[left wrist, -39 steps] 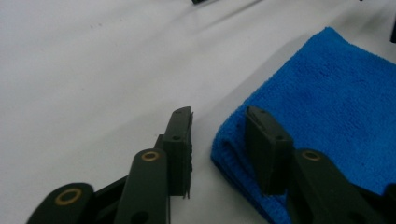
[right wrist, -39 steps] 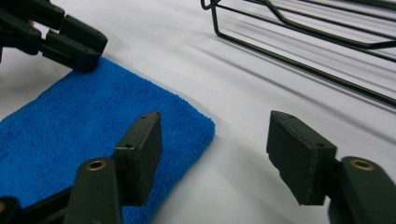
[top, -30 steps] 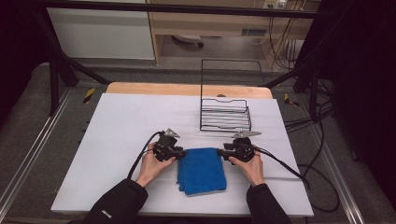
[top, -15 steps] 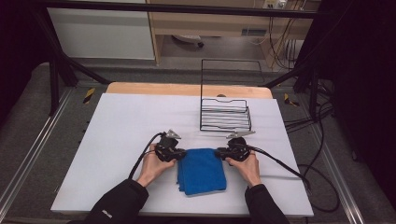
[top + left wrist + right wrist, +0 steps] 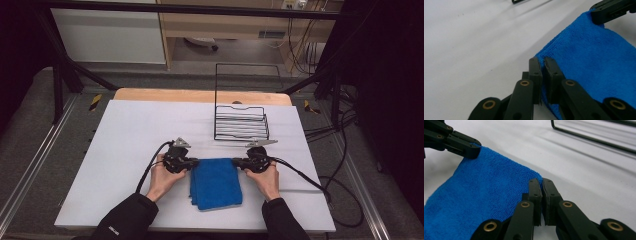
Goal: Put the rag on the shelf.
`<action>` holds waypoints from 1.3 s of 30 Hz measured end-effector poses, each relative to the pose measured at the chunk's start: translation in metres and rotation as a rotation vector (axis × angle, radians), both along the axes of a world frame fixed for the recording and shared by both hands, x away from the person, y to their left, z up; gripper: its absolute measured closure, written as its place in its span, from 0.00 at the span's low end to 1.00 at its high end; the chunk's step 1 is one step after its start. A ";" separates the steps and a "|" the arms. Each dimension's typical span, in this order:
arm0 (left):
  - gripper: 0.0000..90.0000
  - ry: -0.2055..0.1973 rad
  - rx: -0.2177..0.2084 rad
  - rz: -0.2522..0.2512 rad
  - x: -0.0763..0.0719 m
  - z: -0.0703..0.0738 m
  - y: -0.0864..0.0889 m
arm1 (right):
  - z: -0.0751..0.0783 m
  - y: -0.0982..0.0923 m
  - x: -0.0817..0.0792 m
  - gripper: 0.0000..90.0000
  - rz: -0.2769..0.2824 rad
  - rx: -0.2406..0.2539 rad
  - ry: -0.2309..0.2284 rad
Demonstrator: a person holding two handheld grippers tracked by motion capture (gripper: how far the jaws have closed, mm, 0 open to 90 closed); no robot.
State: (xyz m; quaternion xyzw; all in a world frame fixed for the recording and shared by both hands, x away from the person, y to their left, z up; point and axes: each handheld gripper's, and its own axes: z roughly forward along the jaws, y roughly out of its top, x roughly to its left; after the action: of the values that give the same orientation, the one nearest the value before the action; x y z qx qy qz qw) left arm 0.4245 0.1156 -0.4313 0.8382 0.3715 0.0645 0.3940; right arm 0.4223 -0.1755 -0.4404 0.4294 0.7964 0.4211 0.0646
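Nearest the person: two dark sleeves come in from the bottom of the high view, one hand behind each gripper.

Blue cloth (image 5: 216,183) lies folded flat on the white table top (image 5: 130,135), near its front edge, between the two hands. Far edge of the cloth runs straight from one gripper to the other.

Left gripper (image 5: 192,162): at the cloth's far-left corner. In the left gripper view its jaws have just been closing and now pinch that corner (image 5: 543,65); blue fabric sits in the narrow slot between the pads. Clamped on the cloth.

Right gripper (image 5: 236,162): at the far-right corner, facing the left one. In the right gripper view its jaws have likewise just been closing; the pads stand nearly together with the cloth's corner (image 5: 541,185) nipped between them. Clamped on the cloth.

Each gripper view also catches the other gripper's black jaw tip at the opposite corner of the cloth. A cable trails from each gripper back toward the person's side.

Beyond the grippers: black wire rack (image 5: 241,125) stands on the table, just behind the right gripper, apart from the cloth, its tall back frame upright.

Farther: the table's wooden edge (image 5: 200,95), then floor and cabinet fronts
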 end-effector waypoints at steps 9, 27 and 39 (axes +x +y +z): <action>0.94 -0.071 -0.039 -0.003 -0.014 0.015 0.000 | 0.016 -0.007 -0.014 0.97 -0.009 0.054 -0.095; 0.94 -0.172 -0.106 0.000 -0.037 0.048 0.003 | 0.041 -0.015 -0.031 0.97 0.002 0.111 -0.233; 0.94 -0.253 -0.165 0.002 -0.045 0.068 0.002 | 0.060 -0.021 -0.039 0.97 -0.010 0.132 -0.322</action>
State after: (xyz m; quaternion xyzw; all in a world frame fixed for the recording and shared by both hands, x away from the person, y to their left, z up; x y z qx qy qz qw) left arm 0.3793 0.1176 -0.3630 0.7878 0.3240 0.1392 0.5050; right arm 0.3836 -0.1965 -0.3806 0.3636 0.7442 0.5356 0.1647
